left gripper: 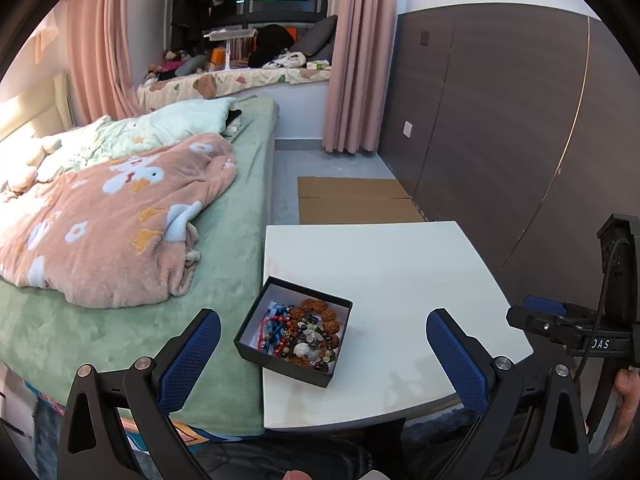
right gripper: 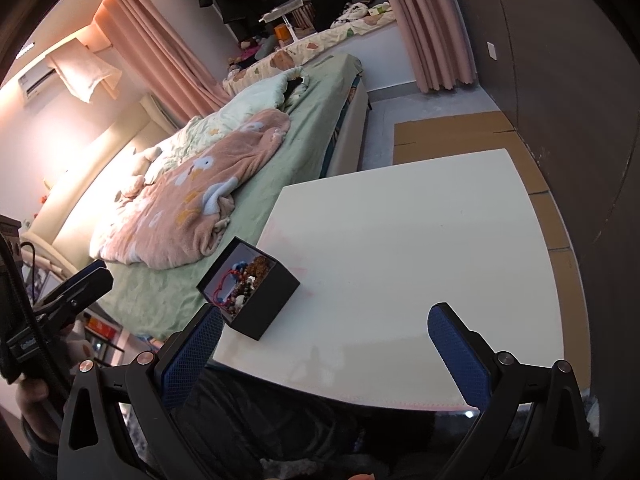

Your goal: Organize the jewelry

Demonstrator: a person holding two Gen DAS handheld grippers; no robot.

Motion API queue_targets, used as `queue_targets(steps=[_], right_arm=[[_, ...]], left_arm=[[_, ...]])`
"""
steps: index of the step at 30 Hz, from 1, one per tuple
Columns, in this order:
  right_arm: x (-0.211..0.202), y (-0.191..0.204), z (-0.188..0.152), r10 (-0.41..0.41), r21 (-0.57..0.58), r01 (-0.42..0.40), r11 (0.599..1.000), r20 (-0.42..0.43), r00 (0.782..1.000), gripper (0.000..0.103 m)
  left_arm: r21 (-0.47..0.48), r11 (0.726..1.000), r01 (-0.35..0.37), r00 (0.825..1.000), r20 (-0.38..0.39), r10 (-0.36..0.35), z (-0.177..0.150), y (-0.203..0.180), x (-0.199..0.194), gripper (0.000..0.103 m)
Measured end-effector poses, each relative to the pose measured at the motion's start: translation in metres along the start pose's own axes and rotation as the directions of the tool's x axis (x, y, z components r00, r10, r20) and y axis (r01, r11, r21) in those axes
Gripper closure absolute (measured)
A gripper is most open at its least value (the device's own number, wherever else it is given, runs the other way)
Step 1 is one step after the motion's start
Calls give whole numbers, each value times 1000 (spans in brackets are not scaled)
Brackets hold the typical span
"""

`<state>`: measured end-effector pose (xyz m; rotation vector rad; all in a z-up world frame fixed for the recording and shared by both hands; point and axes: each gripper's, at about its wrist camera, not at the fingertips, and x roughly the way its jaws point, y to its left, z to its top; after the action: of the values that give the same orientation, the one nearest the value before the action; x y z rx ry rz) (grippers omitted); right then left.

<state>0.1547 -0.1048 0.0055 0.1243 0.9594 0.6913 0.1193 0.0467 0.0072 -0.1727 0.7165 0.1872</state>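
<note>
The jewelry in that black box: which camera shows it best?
The left wrist view: it looks down into the black box, so the jewelry shows as separate beads and cords. The right wrist view sees the box side-on, its wall hiding most of the pile.

Black left gripper (left gripper: 323, 354), right gripper (right gripper: 325, 354); blue textured pads, silver screws.

White table (left gripper: 400, 264) stands against the bed; a black jewelry box (left gripper: 294, 330) sits at its left edge.
</note>
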Motion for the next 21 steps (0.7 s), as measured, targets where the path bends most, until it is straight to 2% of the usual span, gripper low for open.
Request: queue_targets(steps=[21], right_arm=[[-2, 0, 1, -3, 9, 3, 1000, 17, 1000, 0]], left_arm=[[16, 1000, -4, 1000, 18, 4, 3, 2, -9, 0]])
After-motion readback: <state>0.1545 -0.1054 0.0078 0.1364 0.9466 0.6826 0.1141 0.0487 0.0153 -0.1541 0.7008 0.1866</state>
